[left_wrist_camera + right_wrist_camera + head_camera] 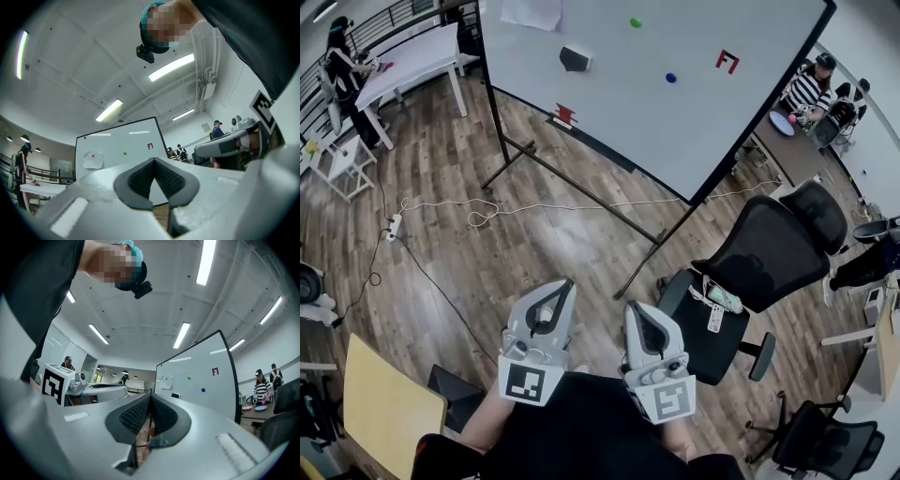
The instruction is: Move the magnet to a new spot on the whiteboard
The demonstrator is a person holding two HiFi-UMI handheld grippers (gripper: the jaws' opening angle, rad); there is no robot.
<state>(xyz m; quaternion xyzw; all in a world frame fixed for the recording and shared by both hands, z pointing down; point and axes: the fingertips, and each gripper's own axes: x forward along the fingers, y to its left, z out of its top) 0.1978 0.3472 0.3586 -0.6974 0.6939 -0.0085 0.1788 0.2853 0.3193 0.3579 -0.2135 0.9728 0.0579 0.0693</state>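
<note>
Only the approach is in hand, I'd say — the left gripper (564, 284) and right gripper (634, 308) hang by the person's body, fingers together and empty, well apart from the whiteboard (722, 122) where the green magnet (636, 22) and blue magnet (670, 78) sit — next calls for stepping closer and opening one pair.

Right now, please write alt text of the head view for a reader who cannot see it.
The left gripper and the right gripper, both shut and empty, are held low near the person's body. Ahead, across a wooden floor, a whiteboard stands with a green magnet and a blue magnet on it.
</note>
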